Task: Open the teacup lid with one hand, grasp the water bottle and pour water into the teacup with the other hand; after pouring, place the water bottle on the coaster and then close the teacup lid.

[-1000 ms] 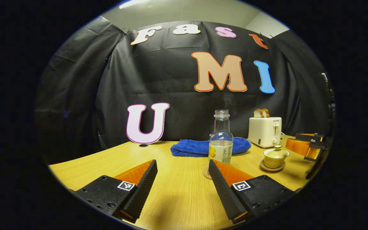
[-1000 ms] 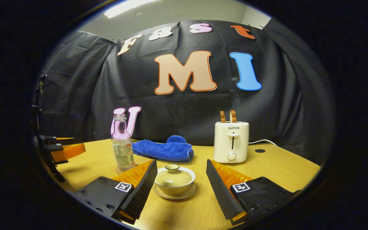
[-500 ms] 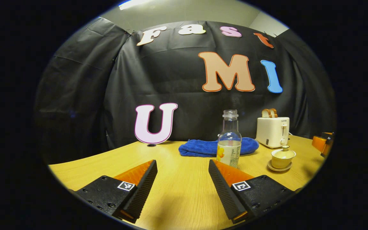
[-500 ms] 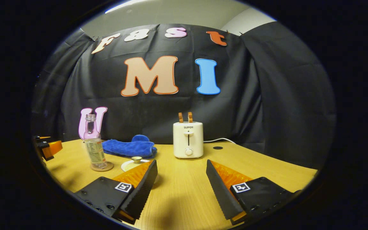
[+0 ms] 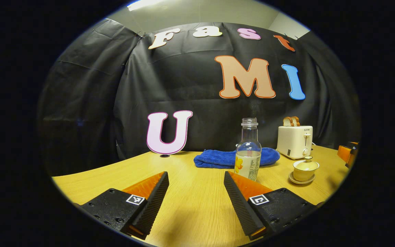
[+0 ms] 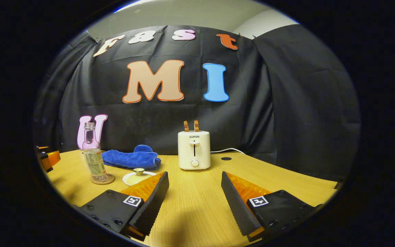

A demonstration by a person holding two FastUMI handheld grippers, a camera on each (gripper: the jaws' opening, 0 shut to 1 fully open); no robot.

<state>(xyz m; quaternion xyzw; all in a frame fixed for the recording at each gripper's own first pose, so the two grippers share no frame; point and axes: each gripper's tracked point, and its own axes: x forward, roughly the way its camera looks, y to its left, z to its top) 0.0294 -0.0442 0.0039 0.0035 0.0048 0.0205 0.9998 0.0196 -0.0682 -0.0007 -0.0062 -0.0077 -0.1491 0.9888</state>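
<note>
Nearest, the left gripper and right gripper hover spread and empty over the wooden table. Beyond, the clear uncapped water bottle stands on its round coaster; the lidded cream teacup sits just beside, so the task looks finished.

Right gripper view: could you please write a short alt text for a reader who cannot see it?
The open right gripper hovers over a wooden table, holding nothing. To its left stand a lidded teacup and a water bottle on a coaster; behind are a blue towel and a white toaster with bread.
</note>
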